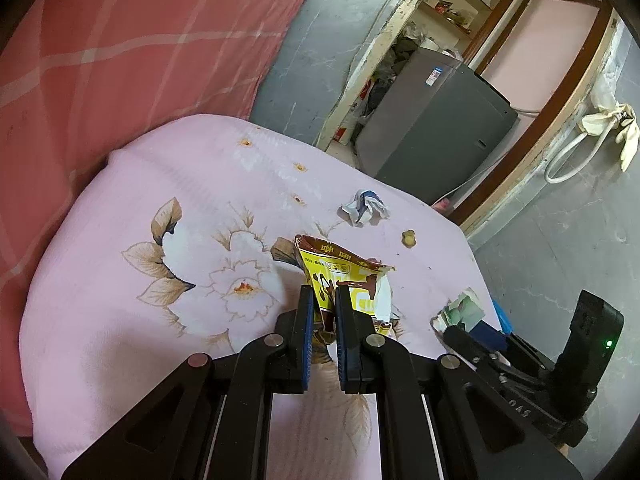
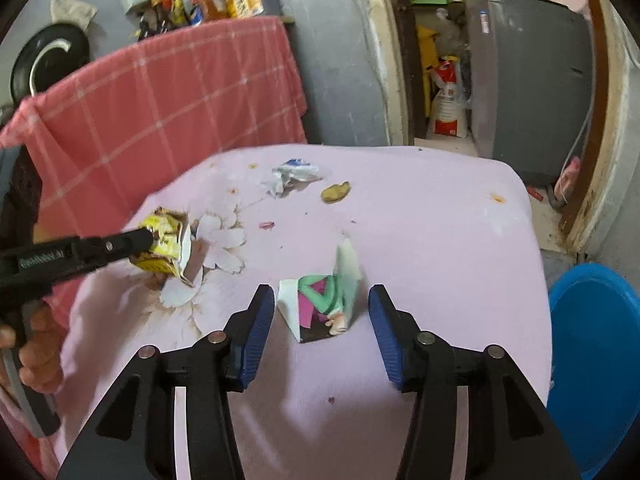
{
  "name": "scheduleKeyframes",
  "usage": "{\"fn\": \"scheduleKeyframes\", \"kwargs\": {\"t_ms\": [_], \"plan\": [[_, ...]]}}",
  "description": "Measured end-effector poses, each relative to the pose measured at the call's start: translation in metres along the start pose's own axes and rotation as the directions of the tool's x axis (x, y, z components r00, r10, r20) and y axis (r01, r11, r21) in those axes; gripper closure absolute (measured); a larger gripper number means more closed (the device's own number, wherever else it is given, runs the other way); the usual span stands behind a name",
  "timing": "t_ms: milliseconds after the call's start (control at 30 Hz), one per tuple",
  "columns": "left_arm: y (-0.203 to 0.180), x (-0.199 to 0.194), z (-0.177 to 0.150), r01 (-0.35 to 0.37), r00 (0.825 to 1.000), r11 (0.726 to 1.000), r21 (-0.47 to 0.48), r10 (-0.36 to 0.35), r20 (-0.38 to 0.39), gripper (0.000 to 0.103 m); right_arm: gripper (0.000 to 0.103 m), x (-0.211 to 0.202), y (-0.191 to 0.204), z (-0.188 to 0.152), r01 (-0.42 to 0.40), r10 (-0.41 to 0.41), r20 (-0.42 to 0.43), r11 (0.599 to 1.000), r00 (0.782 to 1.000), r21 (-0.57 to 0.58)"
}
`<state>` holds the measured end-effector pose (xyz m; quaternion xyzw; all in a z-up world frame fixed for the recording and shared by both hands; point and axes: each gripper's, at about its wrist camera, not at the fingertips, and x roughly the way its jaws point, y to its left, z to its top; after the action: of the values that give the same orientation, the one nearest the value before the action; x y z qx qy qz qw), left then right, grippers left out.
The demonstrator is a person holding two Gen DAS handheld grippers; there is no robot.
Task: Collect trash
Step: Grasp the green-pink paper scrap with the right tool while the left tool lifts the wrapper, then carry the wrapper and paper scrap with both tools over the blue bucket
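**Left jaws gripping wrapper, right jaws spread around paper**

The left gripper [image 1: 322, 294] is pinching the yellow snack wrapper [image 1: 340, 276] just above the pink floral cloth [image 1: 120, 320]. The right gripper [image 2: 322, 312] is hanging with jaws apart, flanking a folded colourful paper [image 2: 320, 304]. A crumpled white wrapper [image 2: 292, 176] and peel scrap [image 2: 336, 192] are lying farther off. A blue bin [image 2: 596, 360] is sitting right of the cloth.

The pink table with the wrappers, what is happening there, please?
A person is collecting trash from the pink table with two handheld grippers. The left gripper is shut on a yellow wrapper. The right gripper is open, one finger on each side of a folded green wrapper, not gripping it. A crumpled white wrapper and a peel lie farther back. A blue bin stands beside the table.
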<state>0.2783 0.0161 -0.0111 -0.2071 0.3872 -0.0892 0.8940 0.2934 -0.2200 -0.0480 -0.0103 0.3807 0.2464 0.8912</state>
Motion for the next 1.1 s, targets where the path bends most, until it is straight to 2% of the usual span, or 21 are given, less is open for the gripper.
{"fn": "scheduleKeyframes", "kwargs": {"t_ms": [100,200,333,467,600,733,833,867,1100], "plan": [[0.002,0.001,0.0,0.003,1.0,1.0,-0.008,-0.003,-0.004,0.095,0.056,0.007,0.004,-0.001,0.026,-0.027,-0.026,0.999,0.999,-0.034],[0.002,0.0,-0.001,0.006,1.0,1.0,-0.003,-0.006,-0.003,0.095,0.066,0.008,0.003,-0.002,0.046,-0.047,-0.024,0.998,0.999,-0.035],[-0.004,-0.004,-0.003,0.016,1.0,1.0,0.027,-0.016,0.018,0.096,0.07,0.002,0.001,-0.005,0.044,-0.044,0.0,0.999,0.999,-0.021],[-0.017,-0.012,-0.007,0.012,0.997,0.996,0.091,-0.019,0.075,0.096,0.07,-0.018,0.001,-0.007,0.042,-0.04,0.084,0.999,0.996,-0.014],[-0.032,-0.024,-0.01,0.024,0.989,0.991,0.13,-0.043,0.141,0.096,0.07,-0.048,0.005,-0.006,0.063,-0.057,0.198,0.998,0.979,-0.024],[-0.055,-0.038,-0.011,0.03,0.971,0.984,0.176,-0.07,0.228,0.096,0.07,-0.085,0.008,-0.003,0.114,-0.096,0.327,0.993,0.94,-0.034],[-0.077,-0.048,-0.013,0.029,0.951,0.975,0.22,-0.095,0.295,0.096,0.07,-0.113,0.006,0.0,0.155,-0.132,0.407,0.988,0.904,-0.025],[-0.086,-0.052,-0.013,0.029,0.942,0.97,0.239,-0.107,0.318,0.096,0.07,-0.126,0.004,0.0,0.17,-0.146,0.441,0.985,0.885,-0.015],[-0.141,-0.06,-0.023,0.051,0.888,0.945,0.323,-0.191,0.419,0.096,0.07,-0.184,-0.015,0.003,0.239,-0.221,0.563,0.97,0.797,0.042]]}}
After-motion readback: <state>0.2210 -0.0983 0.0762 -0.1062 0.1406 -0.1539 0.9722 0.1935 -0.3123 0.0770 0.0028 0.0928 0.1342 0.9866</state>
